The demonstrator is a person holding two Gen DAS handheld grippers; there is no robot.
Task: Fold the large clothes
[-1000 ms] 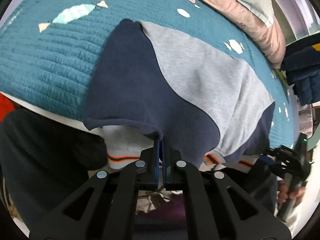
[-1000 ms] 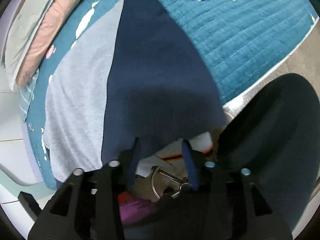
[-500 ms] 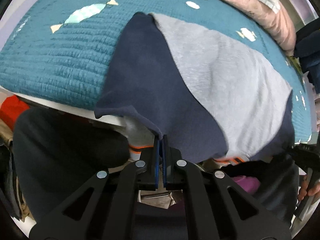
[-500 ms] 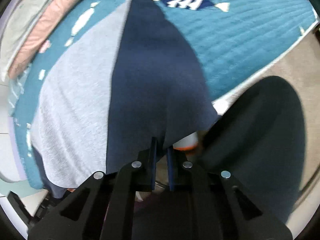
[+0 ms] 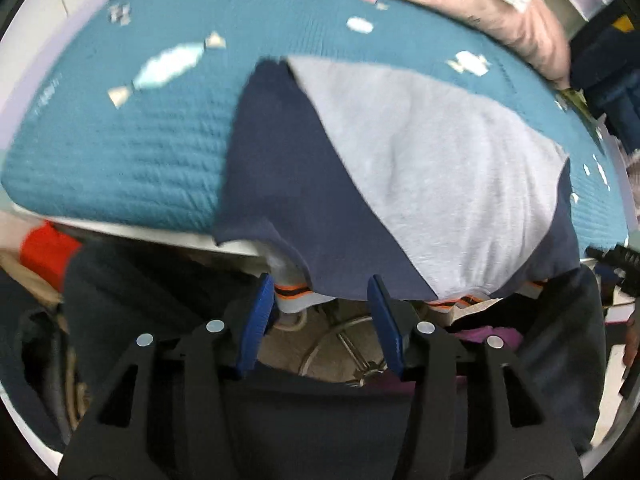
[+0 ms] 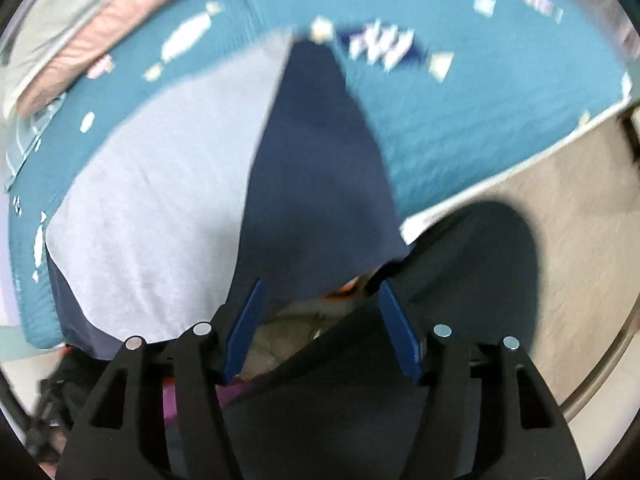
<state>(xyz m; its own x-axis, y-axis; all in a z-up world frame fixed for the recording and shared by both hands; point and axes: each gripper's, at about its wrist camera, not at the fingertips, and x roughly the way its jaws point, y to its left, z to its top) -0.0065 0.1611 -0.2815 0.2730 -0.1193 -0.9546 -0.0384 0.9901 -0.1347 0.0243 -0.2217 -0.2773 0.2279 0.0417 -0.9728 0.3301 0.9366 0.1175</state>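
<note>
Your left gripper (image 5: 324, 316) hangs released at lower centre, jaws spread just short of the navy-and-grey sweatshirt (image 5: 400, 168), which lies across the middle of the frame on the teal quilt (image 5: 120, 160), its orange-striped hem (image 5: 296, 294) drooping over the bed edge. Your right gripper (image 6: 320, 328) is likewise spread, holding nothing. Expect soft, floppy, fairly light fleece: pinch the thicker hem at both corners.

The navy and pale grey sweatshirt (image 5: 360, 184) is showing a soft, matt, faintly fuzzy knit cloth, its hem banded in ribbed orange-striped fabric. The teal quilted bedspread (image 5: 120, 152) under it is looking ridged and stitched, also matt. The left gripper (image 5: 324, 312) and right gripper (image 6: 320, 320) are presenting smooth matt black plastic arms, blue pads and shiny round metal studs
</note>
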